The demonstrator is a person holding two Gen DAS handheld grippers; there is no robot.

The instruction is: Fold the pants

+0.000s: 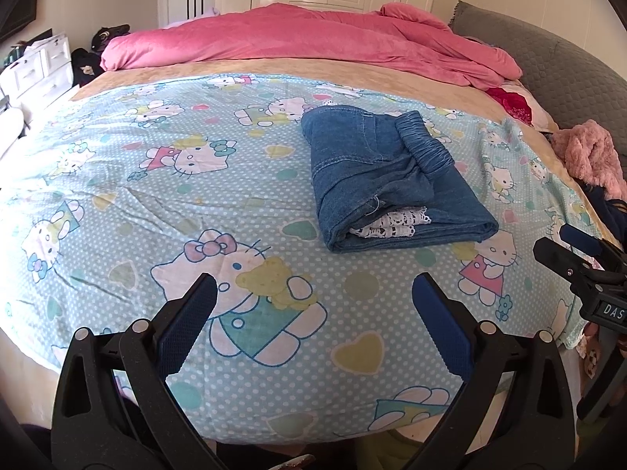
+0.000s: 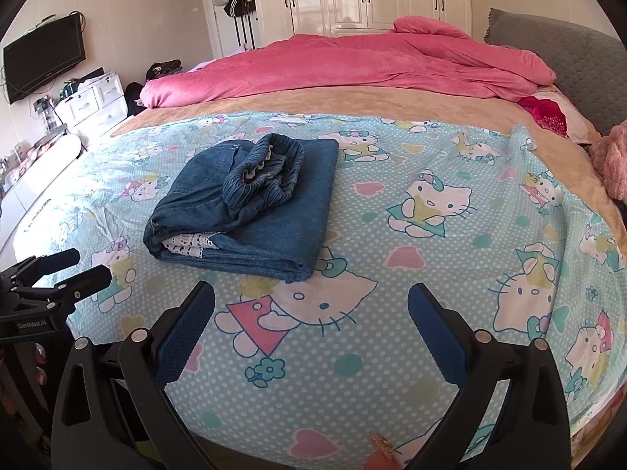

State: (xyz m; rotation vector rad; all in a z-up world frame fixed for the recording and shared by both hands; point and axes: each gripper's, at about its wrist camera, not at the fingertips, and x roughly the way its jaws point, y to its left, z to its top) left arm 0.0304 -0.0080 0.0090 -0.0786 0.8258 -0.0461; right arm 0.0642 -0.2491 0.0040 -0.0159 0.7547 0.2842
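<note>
Blue denim pants [image 1: 386, 180] lie folded into a compact rectangle on the Hello Kitty sheet [image 1: 164, 180], elastic waistband on top and white lace trim showing at the near edge. They also show in the right wrist view [image 2: 250, 203]. My left gripper [image 1: 313, 286] is open and empty, held back near the bed's front edge, below and left of the pants. My right gripper [image 2: 311, 297] is open and empty, just in front of the pants' near right corner. Each gripper shows in the other's view: the right one [image 1: 564, 248] and the left one [image 2: 74, 268].
A pink duvet [image 1: 298, 39] lies bunched across the far side of the bed. A grey headboard [image 1: 548, 62] is at the right, with a pink fluffy item [image 1: 591, 152] beside it. White drawers [image 2: 94, 105] and a wall TV [image 2: 43, 58] stand at the left.
</note>
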